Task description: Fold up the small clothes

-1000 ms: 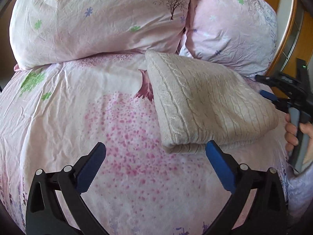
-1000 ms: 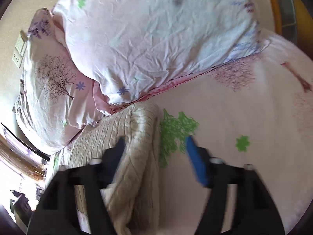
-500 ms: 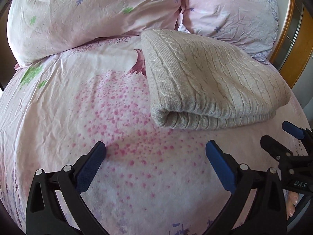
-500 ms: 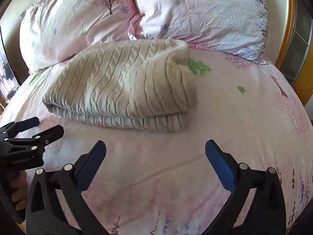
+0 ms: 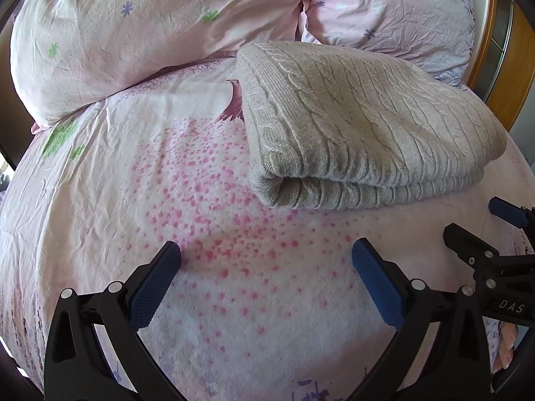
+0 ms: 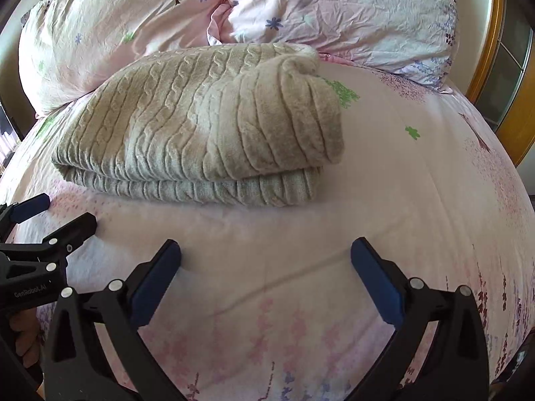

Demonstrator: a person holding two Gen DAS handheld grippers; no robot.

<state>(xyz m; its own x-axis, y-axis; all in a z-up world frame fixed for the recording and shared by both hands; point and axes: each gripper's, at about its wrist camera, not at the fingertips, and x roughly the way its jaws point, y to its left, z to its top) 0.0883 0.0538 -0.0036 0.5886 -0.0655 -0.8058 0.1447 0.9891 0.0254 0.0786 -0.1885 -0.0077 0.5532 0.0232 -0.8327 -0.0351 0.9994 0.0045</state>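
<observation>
A beige cable-knit sweater [image 5: 364,123] lies folded in layers on the pink bedsheet [image 5: 167,183]; it also shows in the right wrist view [image 6: 200,127]. My left gripper [image 5: 265,257] is open and empty, hovering over the sheet in front of the sweater's left front corner. My right gripper [image 6: 265,254] is open and empty, in front of the sweater's right front edge. Neither touches the sweater. The right gripper shows at the right edge of the left wrist view [image 5: 478,230], and the left gripper shows at the left edge of the right wrist view [image 6: 53,220].
Two pink floral pillows [image 5: 150,33] [image 5: 394,6] lean behind the sweater, close to its back edge. A wooden headboard frame [image 5: 515,67] stands at the far right. Bare sheet [image 6: 301,300] lies between the grippers and the sweater.
Both grippers have pulled back from the sweater toward the front of the bed. A second ago the right gripper was right at the sweater's edge; both now hover open in front.
</observation>
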